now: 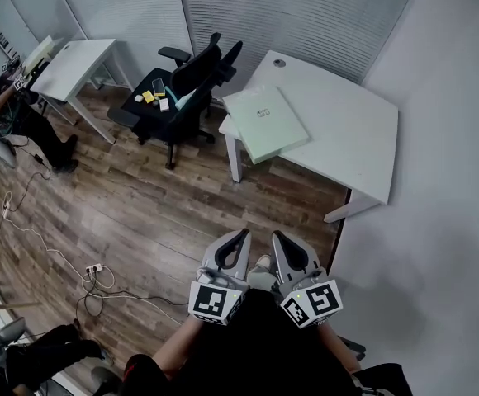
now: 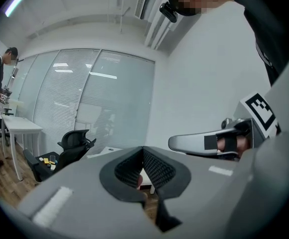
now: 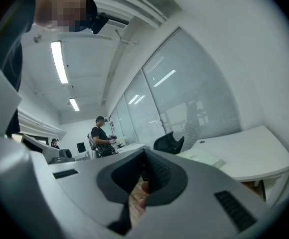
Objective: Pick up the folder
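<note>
The pale green folder (image 1: 265, 122) lies flat on the near left corner of a white desk (image 1: 347, 130), partly over its edge. In the right gripper view the folder (image 3: 203, 158) shows ahead on the desk (image 3: 254, 151). Both grippers are held side by side low in the head view, well short of the desk, over the wooden floor. My left gripper (image 1: 244, 233) is shut with nothing in it, its jaws meeting at the tip (image 2: 143, 148). My right gripper (image 1: 276, 235) is also shut and empty, tips together (image 3: 144, 151).
A black office chair (image 1: 182, 89) with small items on its seat stands left of the desk. A second white desk (image 1: 74, 64) is at the far left, with a person (image 1: 8, 114) beside it. Cables and a power strip (image 1: 93, 268) lie on the floor. A white wall runs along the right.
</note>
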The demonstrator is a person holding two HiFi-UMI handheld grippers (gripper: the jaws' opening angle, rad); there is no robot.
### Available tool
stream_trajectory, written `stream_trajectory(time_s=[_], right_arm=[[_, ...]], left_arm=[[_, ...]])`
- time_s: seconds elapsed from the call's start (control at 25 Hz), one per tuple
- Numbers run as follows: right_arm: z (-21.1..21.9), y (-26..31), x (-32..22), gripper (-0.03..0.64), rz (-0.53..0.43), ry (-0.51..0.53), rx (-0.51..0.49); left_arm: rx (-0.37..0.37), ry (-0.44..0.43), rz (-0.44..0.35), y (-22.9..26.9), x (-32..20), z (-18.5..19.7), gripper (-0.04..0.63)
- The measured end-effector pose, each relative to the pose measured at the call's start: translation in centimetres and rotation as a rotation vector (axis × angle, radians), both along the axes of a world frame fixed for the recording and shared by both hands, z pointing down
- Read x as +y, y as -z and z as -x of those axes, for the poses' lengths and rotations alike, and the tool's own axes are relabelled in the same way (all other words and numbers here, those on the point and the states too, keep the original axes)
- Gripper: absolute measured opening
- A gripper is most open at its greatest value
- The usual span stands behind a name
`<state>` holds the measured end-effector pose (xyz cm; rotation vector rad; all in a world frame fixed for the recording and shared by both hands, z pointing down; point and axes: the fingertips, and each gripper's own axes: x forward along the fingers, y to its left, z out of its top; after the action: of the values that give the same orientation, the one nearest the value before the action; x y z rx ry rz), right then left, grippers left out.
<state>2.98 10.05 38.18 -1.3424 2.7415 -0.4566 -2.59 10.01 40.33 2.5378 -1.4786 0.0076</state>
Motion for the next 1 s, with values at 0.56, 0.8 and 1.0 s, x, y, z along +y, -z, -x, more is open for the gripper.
stream_trajectory(time_s=[0.56, 0.8, 1.0], right_arm=[[-5.5, -0.9, -5.0, 0.0, -0.001, 0.018, 0.024], [-6.6, -1.7, -6.7, 0.0, 0.021, 0.004, 0.029], [-6.5, -2.6, -8.2, 0.0, 0.033, -0.005, 0.046]], left_arm=[[0.01, 0.034, 0.017, -1.7, -5.1, -5.1, 0.005], [0.014, 0.048, 0.051, -2.8, -7.0, -5.2, 0.006], [0.033, 0.036, 0.085, -4.5, -8.8, -5.2, 0.006]])
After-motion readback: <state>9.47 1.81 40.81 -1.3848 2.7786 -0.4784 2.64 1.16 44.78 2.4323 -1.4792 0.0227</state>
